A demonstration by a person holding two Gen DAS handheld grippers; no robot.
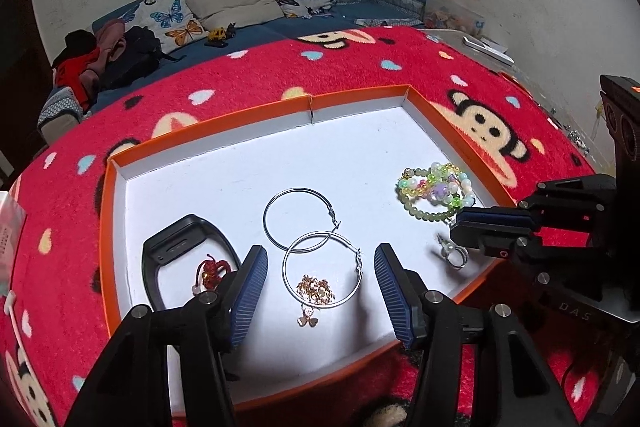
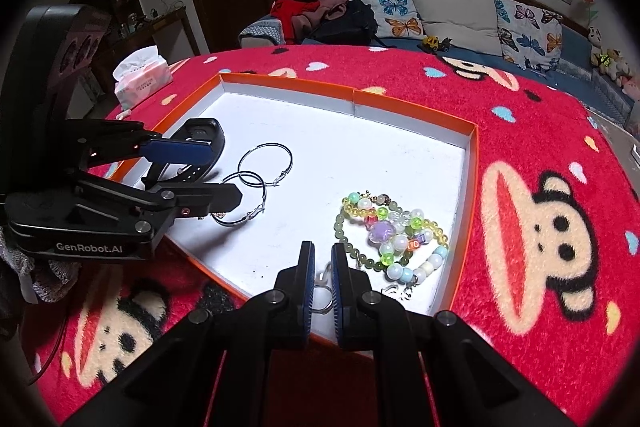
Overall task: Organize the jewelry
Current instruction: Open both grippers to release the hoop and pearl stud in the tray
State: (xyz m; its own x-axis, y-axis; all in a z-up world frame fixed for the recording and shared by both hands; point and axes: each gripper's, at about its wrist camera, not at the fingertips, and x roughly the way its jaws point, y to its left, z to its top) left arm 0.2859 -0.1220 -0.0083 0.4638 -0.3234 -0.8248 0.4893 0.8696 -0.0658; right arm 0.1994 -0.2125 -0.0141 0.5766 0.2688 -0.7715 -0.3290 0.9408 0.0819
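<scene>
On the red blanket (image 1: 360, 75), left tool (image 1: 320, 291) gapes empty; right tool (image 2: 323, 263) pinches a ring (image 2: 322, 297).

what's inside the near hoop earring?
A gold chain lies bunched inside the near hoop, its pendant trailing out over the rim onto the tray. The right wrist view hides it behind the left fingers.

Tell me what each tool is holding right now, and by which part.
The right tool is shut on the small silver ring, pinching its band. The left tool is open above the gold chain and holds nothing.
</scene>
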